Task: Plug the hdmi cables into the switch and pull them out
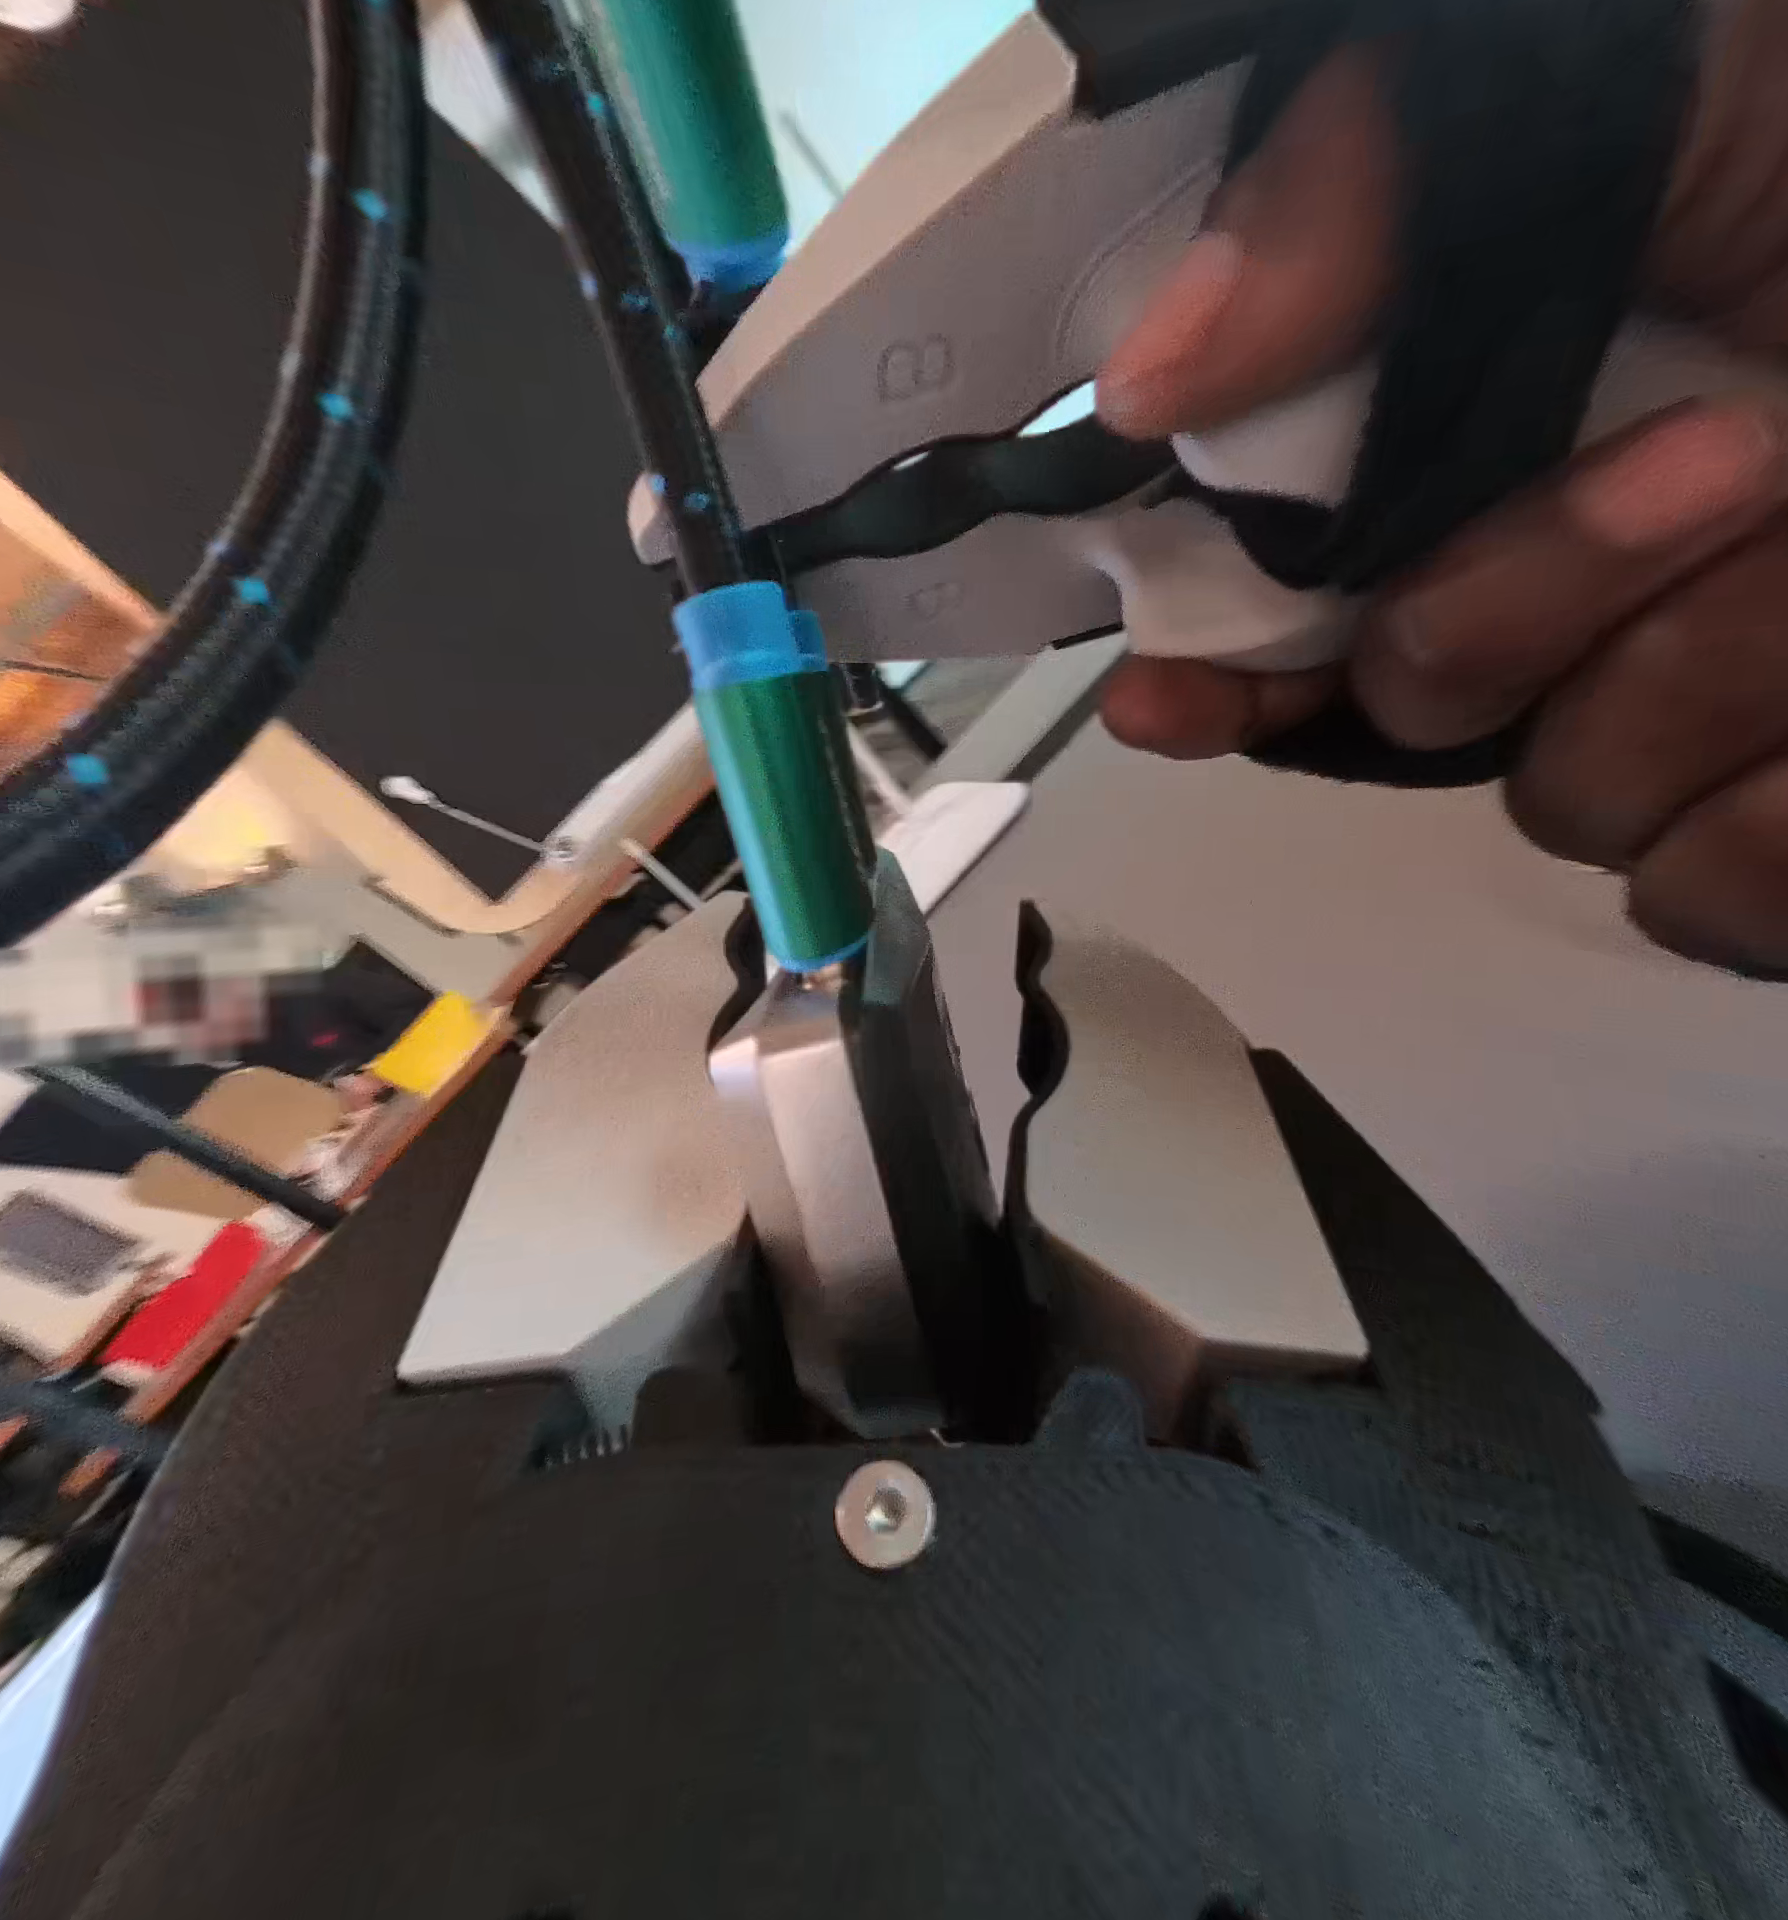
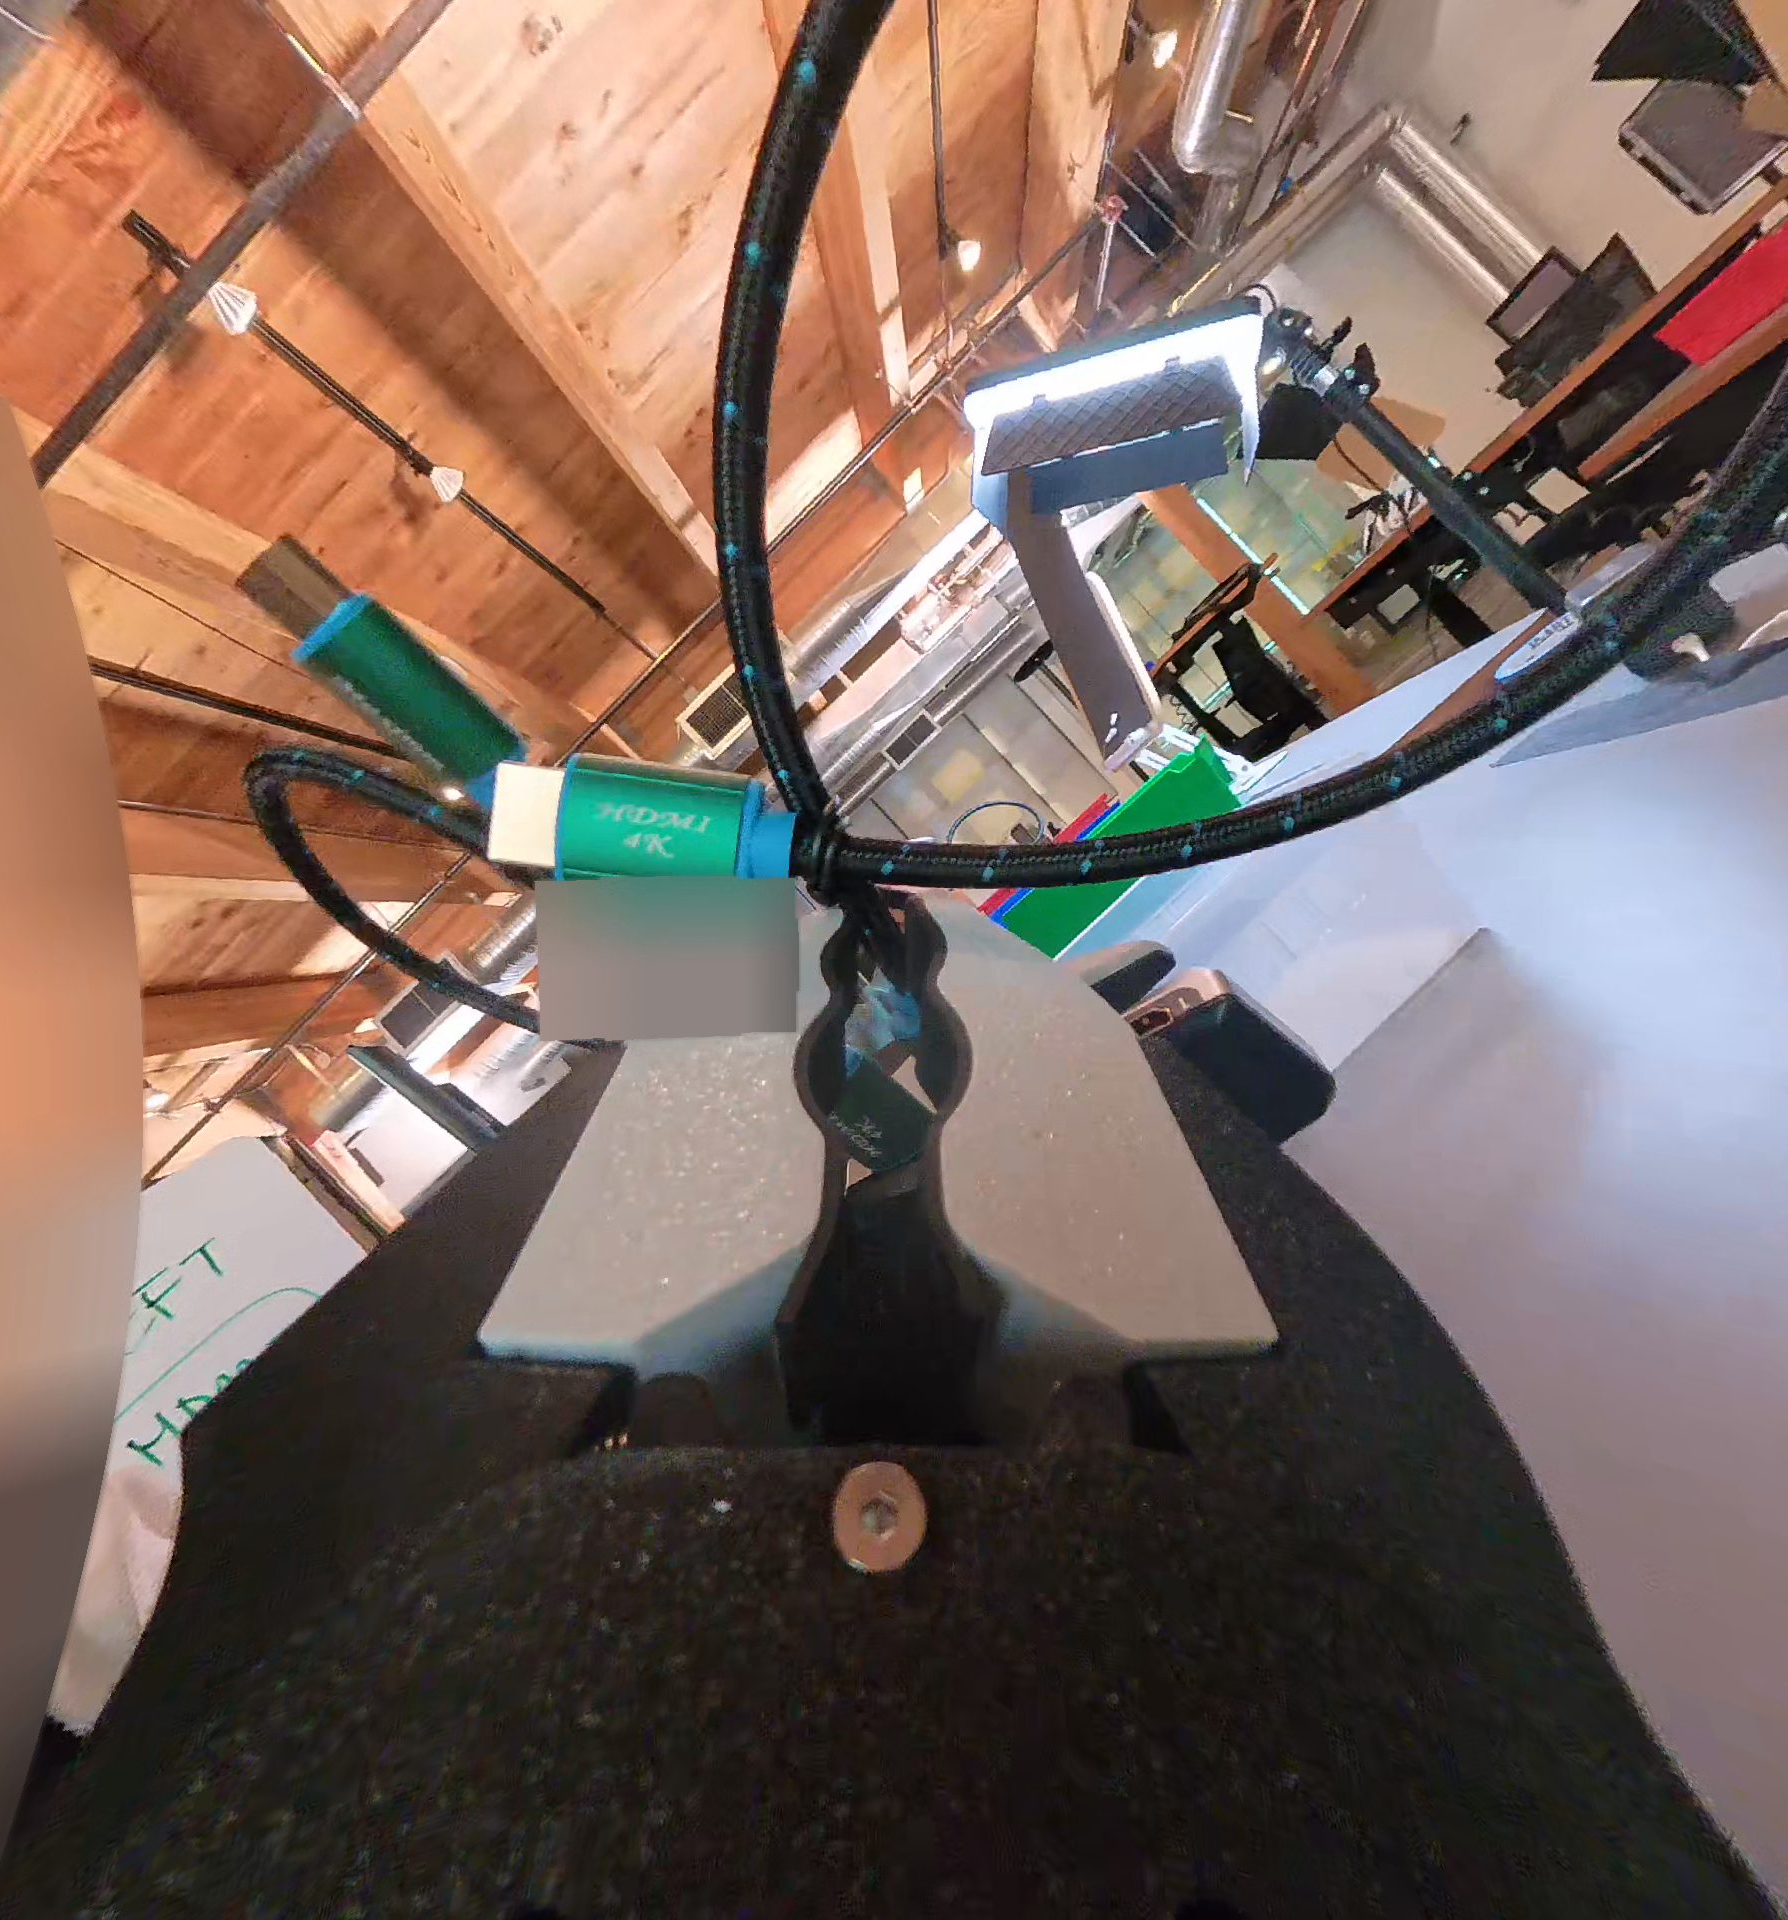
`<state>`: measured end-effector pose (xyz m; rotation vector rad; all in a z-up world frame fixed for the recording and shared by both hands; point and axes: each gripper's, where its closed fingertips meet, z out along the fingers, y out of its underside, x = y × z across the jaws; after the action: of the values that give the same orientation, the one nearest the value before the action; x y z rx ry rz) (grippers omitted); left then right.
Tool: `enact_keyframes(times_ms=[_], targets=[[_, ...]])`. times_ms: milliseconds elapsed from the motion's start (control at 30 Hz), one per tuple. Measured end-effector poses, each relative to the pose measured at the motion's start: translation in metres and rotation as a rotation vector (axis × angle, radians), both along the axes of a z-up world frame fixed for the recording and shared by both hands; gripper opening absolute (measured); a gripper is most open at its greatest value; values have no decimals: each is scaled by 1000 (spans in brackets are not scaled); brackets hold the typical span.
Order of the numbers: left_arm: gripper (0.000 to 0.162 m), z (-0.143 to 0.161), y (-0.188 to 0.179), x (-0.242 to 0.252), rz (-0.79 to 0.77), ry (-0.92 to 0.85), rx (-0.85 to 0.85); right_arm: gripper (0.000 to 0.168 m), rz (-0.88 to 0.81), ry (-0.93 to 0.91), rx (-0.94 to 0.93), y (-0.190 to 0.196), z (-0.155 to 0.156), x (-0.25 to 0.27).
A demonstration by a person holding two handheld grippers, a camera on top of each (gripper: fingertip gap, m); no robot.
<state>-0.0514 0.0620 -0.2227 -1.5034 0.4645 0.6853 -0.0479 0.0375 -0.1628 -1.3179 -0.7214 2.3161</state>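
In the left wrist view my left gripper (image 1: 885,935) is shut on the HDMI switch (image 1: 838,1143), a thin silver and black box held on edge. A green HDMI plug (image 1: 781,810) with a blue collar points down at the switch's far end; I cannot tell if it is seated. My right gripper (image 1: 724,540) is shut on the black braided cable (image 1: 692,416) just above that collar. In the right wrist view the right gripper (image 2: 869,935) pinches the cable bundle (image 2: 1077,847), and the plug (image 2: 661,821) shows a bare silver tip. A second green plug (image 2: 402,696) hangs behind.
A person's hand (image 1: 1544,623) holds the right gripper. The grey table (image 2: 1596,1039) lies to the right. A small silver device with a port (image 2: 1170,1013) sits beside the right finger. A lit lamp panel (image 2: 1108,416) and green bins (image 2: 1129,831) stand farther off. The tips of one gripper are about 6 centimeters away from the tips of the other.
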Motion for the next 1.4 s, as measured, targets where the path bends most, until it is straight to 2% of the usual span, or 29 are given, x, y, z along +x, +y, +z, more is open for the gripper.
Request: enact_keyframes(times_ms=[100, 167, 233, 267, 300, 333, 367, 400, 467, 500, 600, 667, 700, 767, 833, 867, 933, 1033, 1067, 1100, 1133, 1200, 1300, 1367, 1400], targets=[[38, -3, -3, -5, 35, -62, -33, 8, -16, -32, 36, 2, -4, -3], [38, -25, -2, -9, 47, -189, -175, 7, -74, -116, 179, 6, -15, -8], [37, -61, -1, -12, 46, -329, -401, 5, -206, -259, 554, 7, -31, -12], [37, -71, -2, -14, 56, -359, -456, 6, -273, -307, 770, 5, -35, -14], [37, -74, -2, -17, 71, -357, -476, 6, -316, -301, 902, -1, -31, -14], [38, -76, -2, -16, 63, -364, -490, 6, -326, -284, 929, -8, -27, -14], [37, -87, -3, -14, 40, -357, -543, 6, -401, -189, 911, -7, -6, -8], [37, -100, -6, -18, 76, -276, -606, 6, -493, -58, 850, 1, 28, 9], [37, -107, -5, -20, 122, -115, -635, 6, -633, 52, 766, 32, 79, 52], [37, -107, -3, -20, 124, -96, -629, 6, -666, 67, 745, 46, 87, 67], [37, -96, -1, -20, 94, -196, -575, 6, -643, 64, 698, 71, 72, 87], [37, -84, -1, -17, 47, -306, -519, 6, -646, 160, 620, 76, 85, 104], [37, -79, -2, -13, 19, -352, -499, 6, -671, 154, 664, 77, 92, 112], [37, -66, -4, -8, -23, -409, -442, 6, -842, -27, 899, 88, 95, 127], [37, -60, -6, -4, -57, -460, -418, 6, -1031, -382, 1105, 118, 86, 158], [37, -59, -6, -3, -65, -476, -417, 6, -1089, -591, 1130, 134, 75, 179], [37, -57, -7, -3, -68, -483, -405, 6, -1050, -1028, 1036, 161, 34, 219], [37, -54, -8, 0, -82, -499, -405, 10, -770, -1522, 765, 179, -51, 259], [36, -54, -9, 1, -87, -505, -404, 33, -752, -1629, 706, 190, -71, 269], [36, -53, -9, 1, -91, -511, -399, 71, -743, -1703, 670, 201, -87, 276], [36, -52, -10, 1, -95, -520, -394, 89, -711, -1733, 636, 204, -98, 277], [36, -50, -10, 1, -106, -543, -380, 92, -764, -1620, 690, 207, -89, 263], [36, -46, -10, 3, -132, -592, -366, 82, -1081, -1390, 832, 216, -27, 255], [36, -45, -11, 6, -155, -613, -362, 67, -1160, -1112, 969, 203, 15, 231], [36, -44, -11, 7, -165, -623, -360, 58, -1126, -925, 1029, 186, 33, 210]])
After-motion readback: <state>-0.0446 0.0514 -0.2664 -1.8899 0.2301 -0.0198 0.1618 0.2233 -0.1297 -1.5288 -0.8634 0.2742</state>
